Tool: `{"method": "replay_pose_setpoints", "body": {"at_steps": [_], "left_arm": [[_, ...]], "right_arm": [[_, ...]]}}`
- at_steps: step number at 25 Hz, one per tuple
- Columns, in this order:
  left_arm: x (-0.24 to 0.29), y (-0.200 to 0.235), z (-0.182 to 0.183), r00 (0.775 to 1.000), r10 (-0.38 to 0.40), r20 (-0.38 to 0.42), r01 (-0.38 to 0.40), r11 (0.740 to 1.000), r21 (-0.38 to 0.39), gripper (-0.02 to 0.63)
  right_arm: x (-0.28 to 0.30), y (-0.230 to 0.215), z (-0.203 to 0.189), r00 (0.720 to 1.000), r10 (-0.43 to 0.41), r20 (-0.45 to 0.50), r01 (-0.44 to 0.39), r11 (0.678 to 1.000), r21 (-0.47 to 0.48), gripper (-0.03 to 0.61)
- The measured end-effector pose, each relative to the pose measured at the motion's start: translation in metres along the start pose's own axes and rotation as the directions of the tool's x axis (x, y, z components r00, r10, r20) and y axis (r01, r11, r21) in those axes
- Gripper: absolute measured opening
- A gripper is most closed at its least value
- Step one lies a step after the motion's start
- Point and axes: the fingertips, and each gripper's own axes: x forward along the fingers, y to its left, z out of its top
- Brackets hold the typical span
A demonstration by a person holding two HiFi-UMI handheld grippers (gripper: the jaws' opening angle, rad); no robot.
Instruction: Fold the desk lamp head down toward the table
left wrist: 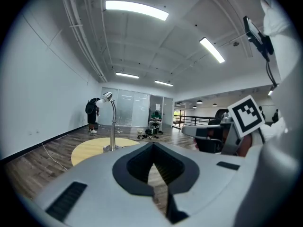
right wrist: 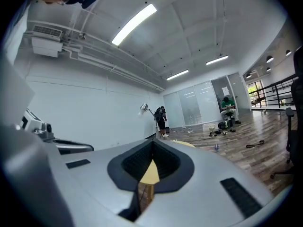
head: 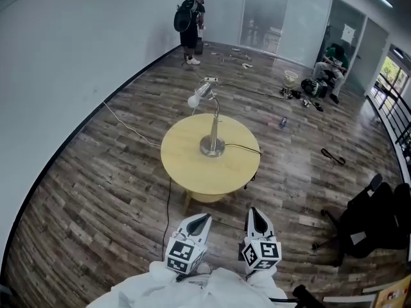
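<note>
A round yellow table (head: 186, 172) is noted on a wood-plank floor (head: 96, 191) beside a white wall (head: 77, 37). The desk lamp (head: 214, 124) is stood near the tabletop's centre, head raised. The left gripper (head: 205, 217) and right gripper (head: 253, 210) are held short of the near edge, both clenched, nothing grasped.

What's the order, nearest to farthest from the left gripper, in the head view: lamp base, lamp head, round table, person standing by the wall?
1. round table, directly ahead of the left gripper.
2. lamp base, at the table's middle.
3. lamp head, raised over the table's far side.
4. standing person, by the far wall.
</note>
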Motion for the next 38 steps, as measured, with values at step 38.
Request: {"method": "replay_pose_setpoints", "body": {"at_steps": [38], "left_arm": [[0.263, 0.274, 0.056, 0.993, 0.117, -0.013, -0.117, 0.990, -0.072, -0.002]], "right_arm": [[0.361, -0.051, -0.015, 0.992, 0.076, -0.100, -0.075, 0.997, 0.010, 0.011]]}}
